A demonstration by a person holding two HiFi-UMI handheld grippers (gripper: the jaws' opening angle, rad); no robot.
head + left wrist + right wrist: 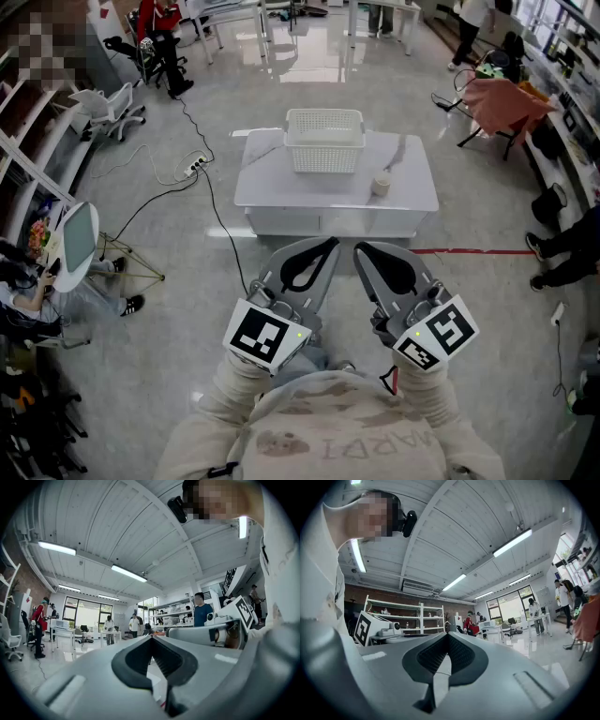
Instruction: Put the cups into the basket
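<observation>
A white slatted basket (324, 141) stands at the far side of a low white table (281, 192). One small pale cup (381, 186) sits upright on the table, in front of the basket and to its right. Whether the basket holds anything is hidden by its walls. My left gripper (332, 243) (151, 637) and right gripper (362, 247) (446, 633) are held close to my body, well short of the table and above the floor. Both are shut, their tips meeting with nothing between them. In both gripper views they point level across the room.
A black cable and a power strip (195, 167) lie on the floor left of the table. A red tape line (469, 251) runs along the floor to the right. An office chair (108, 108) and a white stool (80, 239) stand at left; a chair draped with pink cloth (506, 101) at right.
</observation>
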